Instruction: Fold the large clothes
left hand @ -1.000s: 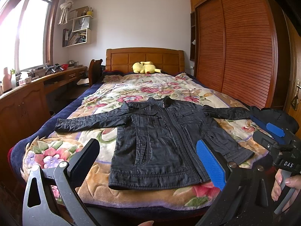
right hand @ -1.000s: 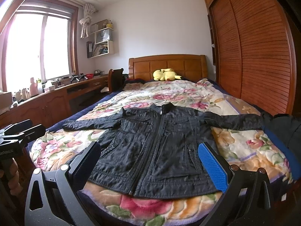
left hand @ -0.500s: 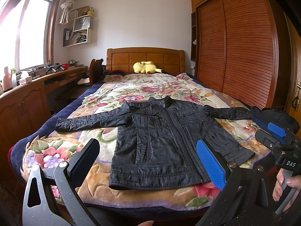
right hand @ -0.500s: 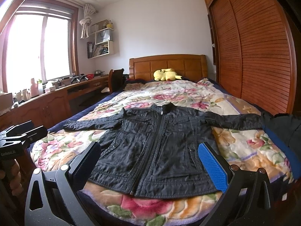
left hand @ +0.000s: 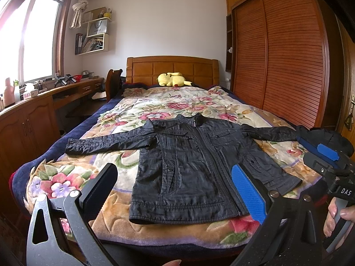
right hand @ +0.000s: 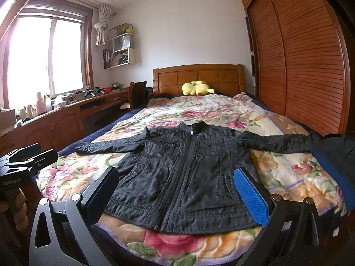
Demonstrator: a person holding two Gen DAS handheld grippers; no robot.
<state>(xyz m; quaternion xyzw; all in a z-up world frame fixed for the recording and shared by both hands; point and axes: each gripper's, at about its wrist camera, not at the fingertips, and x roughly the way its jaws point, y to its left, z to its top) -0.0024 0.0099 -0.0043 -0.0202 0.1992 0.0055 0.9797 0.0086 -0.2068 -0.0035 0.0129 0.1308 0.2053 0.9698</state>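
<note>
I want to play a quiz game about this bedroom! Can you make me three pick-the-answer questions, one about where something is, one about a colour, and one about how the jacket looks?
1. Where is the yellow plush toy?
A. by the headboard
B. on the desk
C. on the jacket

2. What colour is the jacket?
A. red
B. black
C. white

3. How is the jacket lying?
A. rolled up
B. folded in half
C. spread flat, sleeves out

Answers:
1. A, it rests at the bed's far end against the wooden headboard.
2. B, the fabric is black all over.
3. C, both sleeves stretch sideways over the floral blanket, zip closed.
</note>
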